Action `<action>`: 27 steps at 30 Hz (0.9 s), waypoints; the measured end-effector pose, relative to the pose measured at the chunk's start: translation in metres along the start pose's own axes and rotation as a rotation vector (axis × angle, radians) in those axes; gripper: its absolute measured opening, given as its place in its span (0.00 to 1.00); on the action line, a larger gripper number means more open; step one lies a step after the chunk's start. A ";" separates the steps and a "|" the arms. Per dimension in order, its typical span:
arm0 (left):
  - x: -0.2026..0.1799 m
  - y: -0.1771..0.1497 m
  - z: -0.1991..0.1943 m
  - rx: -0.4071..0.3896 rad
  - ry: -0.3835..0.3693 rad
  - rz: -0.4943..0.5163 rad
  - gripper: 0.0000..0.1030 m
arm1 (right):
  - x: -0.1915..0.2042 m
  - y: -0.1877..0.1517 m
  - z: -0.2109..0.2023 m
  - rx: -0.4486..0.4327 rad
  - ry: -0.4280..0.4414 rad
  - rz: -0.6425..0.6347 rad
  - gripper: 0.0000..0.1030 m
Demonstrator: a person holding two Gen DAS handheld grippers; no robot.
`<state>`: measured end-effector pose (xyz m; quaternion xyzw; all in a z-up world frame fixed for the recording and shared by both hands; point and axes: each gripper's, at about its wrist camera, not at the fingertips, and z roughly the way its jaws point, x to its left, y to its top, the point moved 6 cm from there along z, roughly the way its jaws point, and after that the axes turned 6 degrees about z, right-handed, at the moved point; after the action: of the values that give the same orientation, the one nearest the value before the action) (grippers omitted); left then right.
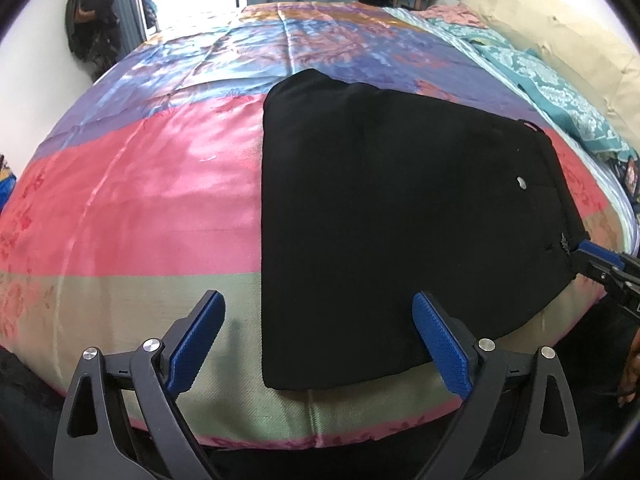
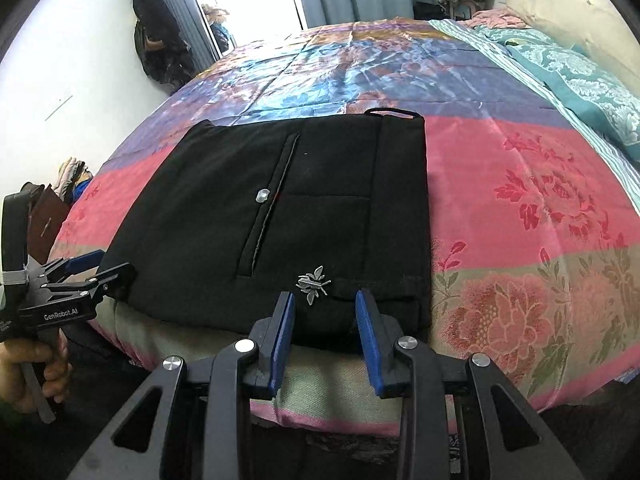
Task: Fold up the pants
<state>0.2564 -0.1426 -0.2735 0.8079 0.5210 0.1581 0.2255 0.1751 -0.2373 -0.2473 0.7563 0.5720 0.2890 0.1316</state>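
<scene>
Folded black pants (image 2: 280, 208) lie near the bed's (image 2: 520, 208) edge; left claw (image 1: 318, 336) wide, right claw (image 2: 325, 316) narrower, both empty, flanking corners.

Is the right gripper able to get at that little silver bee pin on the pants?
Probably yes: the right gripper is open just before the bee pin on the black pants, nothing between.

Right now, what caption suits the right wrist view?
Folded black pants on a floral satin bedspread, open right gripper at their near edge.
</scene>
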 end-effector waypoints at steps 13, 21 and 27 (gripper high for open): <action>0.000 -0.002 0.000 0.002 0.008 0.007 0.94 | 0.005 -0.006 -0.003 -0.006 -0.040 -0.012 0.33; 0.001 -0.003 0.002 0.005 0.002 0.004 0.95 | 0.007 -0.008 -0.004 -0.003 -0.038 -0.013 0.38; 0.004 -0.006 0.002 0.018 -0.023 -0.025 0.97 | 0.005 -0.017 -0.001 0.039 -0.030 0.015 0.56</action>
<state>0.2542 -0.1375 -0.2785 0.8052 0.5297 0.1412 0.2261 0.1622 -0.2275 -0.2536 0.7673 0.5698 0.2674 0.1230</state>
